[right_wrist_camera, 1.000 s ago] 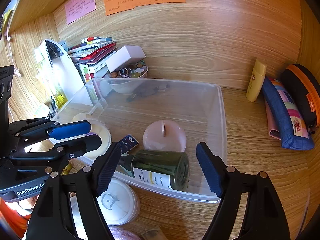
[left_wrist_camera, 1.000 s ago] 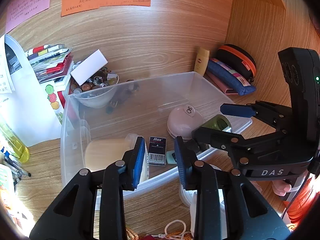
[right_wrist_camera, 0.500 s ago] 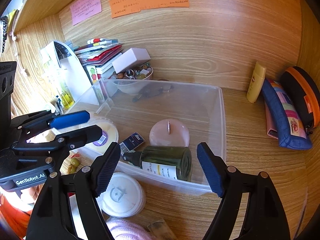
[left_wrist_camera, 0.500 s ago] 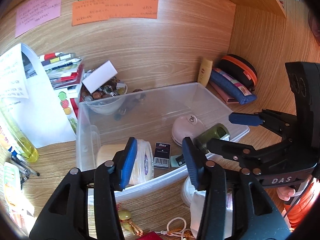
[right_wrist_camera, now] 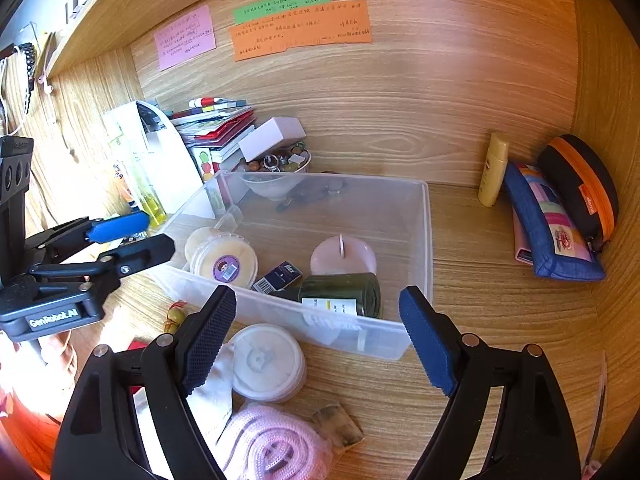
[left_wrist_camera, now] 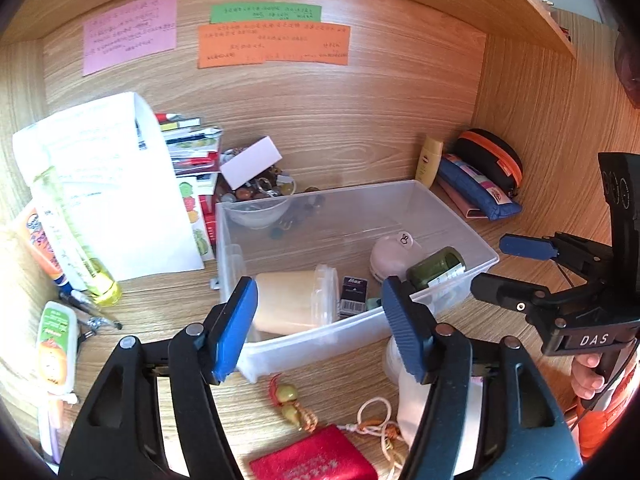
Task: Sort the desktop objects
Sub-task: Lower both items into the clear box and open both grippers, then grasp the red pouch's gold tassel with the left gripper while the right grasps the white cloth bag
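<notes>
Both grippers are hanging over the near edge of the desk with jaws spread wide and nothing between them. The left gripper (left_wrist_camera: 316,328) is facing the near wall of the clear bin (left_wrist_camera: 440,196), with the beaded charm (left_wrist_camera: 290,400) and red pouch (left_wrist_camera: 316,460) lying just below it. The right gripper (right_wrist_camera: 316,344) is sitting in front of the bin's near right corner, above the white round lid (right_wrist_camera: 266,362) and the pink knit piece (right_wrist_camera: 276,444). Inside the bin, the green jar (right_wrist_camera: 344,294) is lying on its side against the near wall, beside the pink round case (right_wrist_camera: 342,254), the small dark box (right_wrist_camera: 278,276) and the cream tub (right_wrist_camera: 224,262)
</notes>
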A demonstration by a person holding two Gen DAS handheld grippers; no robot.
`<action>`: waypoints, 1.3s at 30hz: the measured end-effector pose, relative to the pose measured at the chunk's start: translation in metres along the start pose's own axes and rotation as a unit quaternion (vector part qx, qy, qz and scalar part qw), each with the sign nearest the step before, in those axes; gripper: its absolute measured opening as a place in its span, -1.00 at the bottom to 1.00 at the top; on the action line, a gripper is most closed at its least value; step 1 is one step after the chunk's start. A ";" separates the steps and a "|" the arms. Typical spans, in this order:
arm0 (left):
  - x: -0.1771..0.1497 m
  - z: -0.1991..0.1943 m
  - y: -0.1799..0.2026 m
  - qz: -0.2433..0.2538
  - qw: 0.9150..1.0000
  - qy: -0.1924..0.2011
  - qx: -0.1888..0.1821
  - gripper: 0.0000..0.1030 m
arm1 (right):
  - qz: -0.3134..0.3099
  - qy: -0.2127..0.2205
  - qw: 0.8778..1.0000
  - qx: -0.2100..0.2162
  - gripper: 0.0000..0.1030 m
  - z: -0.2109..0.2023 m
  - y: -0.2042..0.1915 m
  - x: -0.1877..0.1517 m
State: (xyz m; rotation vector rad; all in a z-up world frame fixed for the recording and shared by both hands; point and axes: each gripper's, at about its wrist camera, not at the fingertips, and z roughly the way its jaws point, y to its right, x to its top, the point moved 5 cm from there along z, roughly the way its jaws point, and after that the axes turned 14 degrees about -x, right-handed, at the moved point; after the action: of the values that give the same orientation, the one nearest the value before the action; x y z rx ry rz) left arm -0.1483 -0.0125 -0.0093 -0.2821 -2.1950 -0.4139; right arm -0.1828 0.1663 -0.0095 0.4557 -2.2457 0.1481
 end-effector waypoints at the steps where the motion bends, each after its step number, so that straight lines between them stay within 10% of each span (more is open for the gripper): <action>1: -0.001 -0.004 -0.001 0.001 1.000 0.001 0.005 0.24 | 0.000 0.000 1.000 -0.001 0.59 -0.001 0.000 -0.001; 39: -0.124 -0.017 0.018 0.006 0.994 -0.109 0.029 0.56 | -0.057 0.006 0.997 0.056 0.59 -0.059 -0.078 -0.066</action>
State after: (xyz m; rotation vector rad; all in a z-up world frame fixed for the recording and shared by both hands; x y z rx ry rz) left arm -0.0549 -0.0100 -0.0946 -0.3215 -2.4130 -0.3248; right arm -0.0727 0.1276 -0.0243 0.6404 -2.2007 0.2172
